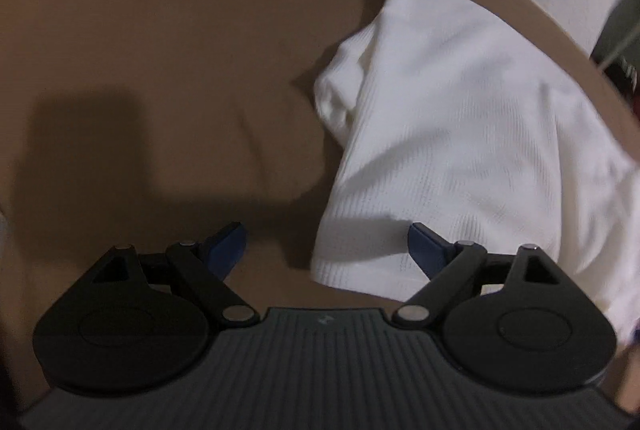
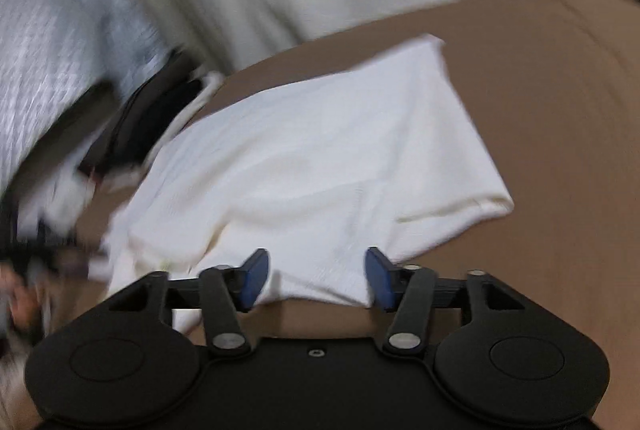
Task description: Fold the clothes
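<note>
Because the left gripper [image 1: 326, 246] hangs with fingers spread wide and empty over the near edge of the one white garment [image 1: 460, 134], which lies at 2 o'clock on the brown counter [image 1: 160, 50], a pinch could catch only the top layer and drag a crease. In the right view, the right gripper [image 2: 318, 276], fingers parted and holding nothing, straddles the garment's hem [image 2: 320, 286]; blur suggests motion, so a grab may miss. Count: one garment, two grippers, loose clothes at 11 o'clock uncountable.

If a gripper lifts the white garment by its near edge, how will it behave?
Probably floppy: the white garment lies in soft creases on the brown surface. Likely light, being thin knit. Its folded layers may slide apart, so a one-edge lift could undo them.
</note>
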The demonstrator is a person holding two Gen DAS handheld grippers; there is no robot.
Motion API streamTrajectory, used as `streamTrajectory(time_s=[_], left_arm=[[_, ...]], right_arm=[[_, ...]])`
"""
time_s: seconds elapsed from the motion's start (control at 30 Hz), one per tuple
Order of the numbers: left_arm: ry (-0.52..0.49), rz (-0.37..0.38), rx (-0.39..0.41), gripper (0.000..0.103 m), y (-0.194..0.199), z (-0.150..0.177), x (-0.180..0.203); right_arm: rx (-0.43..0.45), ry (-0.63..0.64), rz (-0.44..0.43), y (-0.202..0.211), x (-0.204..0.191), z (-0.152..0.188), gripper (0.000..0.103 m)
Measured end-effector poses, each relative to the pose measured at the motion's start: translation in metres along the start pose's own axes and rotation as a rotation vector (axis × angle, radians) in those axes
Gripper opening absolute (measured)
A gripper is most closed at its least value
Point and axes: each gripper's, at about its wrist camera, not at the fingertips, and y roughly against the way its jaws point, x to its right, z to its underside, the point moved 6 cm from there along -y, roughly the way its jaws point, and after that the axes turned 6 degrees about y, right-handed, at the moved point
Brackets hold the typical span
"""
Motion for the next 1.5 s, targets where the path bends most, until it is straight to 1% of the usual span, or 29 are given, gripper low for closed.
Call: streamTrajectory(time_s=[0.07,0.1,0.17,0.2,0.27,0.3,0.33,0.37,0.4,0.43,0.47,0.5,0.53,0.63,0.73,0.77,0.87,0.93,0.97,1.0,1.07,1.13,1.17,1.23,1.3,1.33,1.37,1.43,1.5], left_arm=[[0.073,0.039,0.028,0.098,0.0,0.0,-0.001],[0.107,0.066,0.04,0.098,0.0,0.001,0.0],[0.148,0.123,0.041,0.102,-0.001,0.006,0.006],[0.151,0.141,0.039,0.102,-0.002,0.008,0.01],[0.099,0.135,0.043,0.101,-0.005,0.015,0.022],[0.063,0.12,0.056,0.098,-0.005,0.017,0.027],[0.025,0.091,0.077,0.057,-0.006,0.016,0.031],[-0.008,0.07,0.094,0.005,-0.006,0.015,0.034],[-0.018,0.086,0.099,0.005,-0.005,0.012,0.037],[-0.027,0.102,0.103,0.005,-0.004,0.01,0.04],[-0.035,0.119,0.111,0.005,-0.001,0.007,0.043],[-0.032,0.144,0.129,0.005,0.008,0.002,0.044],[-0.027,0.17,0.15,0.005,0.018,-0.003,0.045],[0.038,0.309,0.215,0.005,0.059,-0.019,0.036],[0.068,0.339,0.222,0.005,0.076,-0.023,0.02],[0.079,0.342,0.218,0.005,0.078,-0.024,0.015],[0.133,0.269,0.13,0.005,0.046,-0.019,0.003],[0.142,0.23,0.109,0.005,0.034,-0.018,0.001],[0.137,0.231,0.115,0.005,0.036,-0.018,0.003],[0.135,0.25,0.131,0.005,0.044,-0.016,0.006],[0.129,0.296,0.167,0.005,0.063,-0.012,0.01],[0.148,0.316,0.173,0.005,0.07,-0.013,0.004],[0.154,0.316,0.169,0.005,0.07,-0.012,0.003],[0.119,0.281,0.145,0.005,0.064,-0.008,0.007],[0.06,0.221,0.139,0.005,0.062,-0.006,0.01],[0.043,0.192,0.147,0.005,0.062,-0.005,0.013],[0.039,0.184,0.162,0.005,0.069,-0.004,0.013],[0.045,0.213,0.198,0.005,0.079,-0.008,0.011],[0.046,0.244,0.218,0.005,0.09,-0.009,0.006]], right_arm=[[-0.003,-0.092,0.054,-0.005,0.014,0.001,0.063],[0.005,-0.1,0.079,-0.005,0.016,0.003,0.063],[0.036,-0.094,0.084,-0.002,0.014,0.007,0.063],[0.046,-0.084,0.08,0.0,0.013,0.008,0.063],[0.055,-0.063,0.051,0.002,0.008,0.009,0.062],[0.062,-0.066,0.022,0.002,0.007,0.009,0.06],[0.069,-0.069,-0.007,0.001,0.006,0.009,0.054],[0.087,-0.066,-0.031,0.0,0.004,0.008,0.048],[0.116,-0.039,-0.032,-0.003,0.003,0.007,0.038],[0.127,0.002,-0.005,-0.009,0.003,0.004,0.014],[0.119,0.028,0.028,-0.013,0.004,0.0,0.006],[0.126,0.029,0.029,-0.01,0.004,-0.004,0.006],[0.159,0.024,0.0,-0.001,0.002,-0.01,0.005],[0.235,0.059,-0.038,0.042,-0.007,-0.03,0.005],[0.267,0.053,-0.045,0.077,-0.004,-0.045,0.005],[0.256,0.068,-0.02,0.078,-0.001,-0.045,0.005],[0.175,0.133,0.097,0.064,0.01,-0.033,0.005],[0.161,0.151,0.12,0.053,0.013,-0.026,0.005],[0.159,0.149,0.125,0.05,0.014,-0.024,0.005],[0.158,0.132,0.125,0.051,0.016,-0.025,0.005],[0.171,0.092,0.086,0.057,0.016,-0.028,0.005],[0.173,0.086,0.075,0.062,0.016,-0.029,0.005],[0.169,0.089,0.076,0.064,0.017,-0.029,0.005],[0.161,0.103,0.091,0.063,0.019,-0.027,0.005],[0.149,0.136,0.132,0.053,0.023,-0.024,0.005],[0.141,0.14,0.151,0.048,0.025,-0.023,0.005],[0.148,0.135,0.145,0.049,0.024,-0.024,0.005],[0.182,0.122,0.105,0.056,0.019,-0.027,0.005],[0.208,0.092,0.033,0.065,0.015,-0.036,0.005]])
